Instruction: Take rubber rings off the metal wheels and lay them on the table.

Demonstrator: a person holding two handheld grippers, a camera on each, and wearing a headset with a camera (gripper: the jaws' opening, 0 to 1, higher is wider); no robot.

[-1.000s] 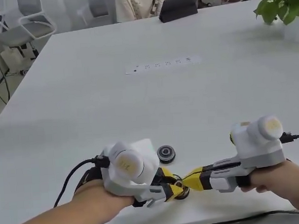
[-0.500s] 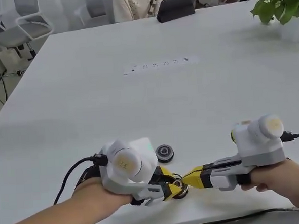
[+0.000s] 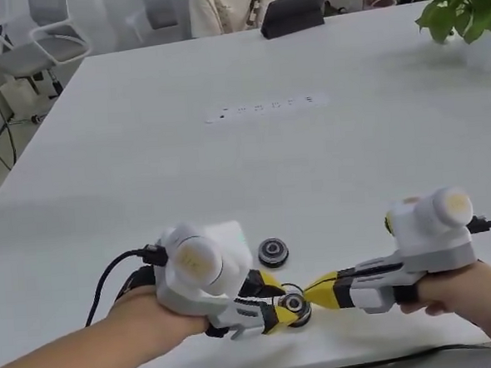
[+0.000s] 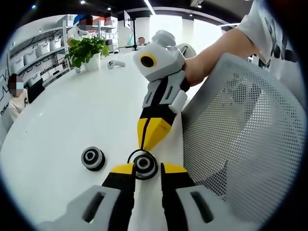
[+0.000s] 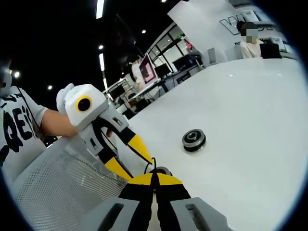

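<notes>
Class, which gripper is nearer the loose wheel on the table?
Left. The left gripper lies right beside the loose wheel; the right gripper's tip is farther off, at the held wheel.

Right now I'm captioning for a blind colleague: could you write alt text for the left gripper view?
The left gripper clamps a metal wheel while the right gripper, jaws shut, pinches its thin rubber ring. A second wheel lies nearby on the white table.

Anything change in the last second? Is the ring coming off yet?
The left gripper rolled a little to its left, keeping its jaws clamped on the wheel. The right gripper, jaws shut on the ring, seems to have drawn back slightly. The ring now stands off the wheel as a thin loop. The other wheel has not moved.
</notes>
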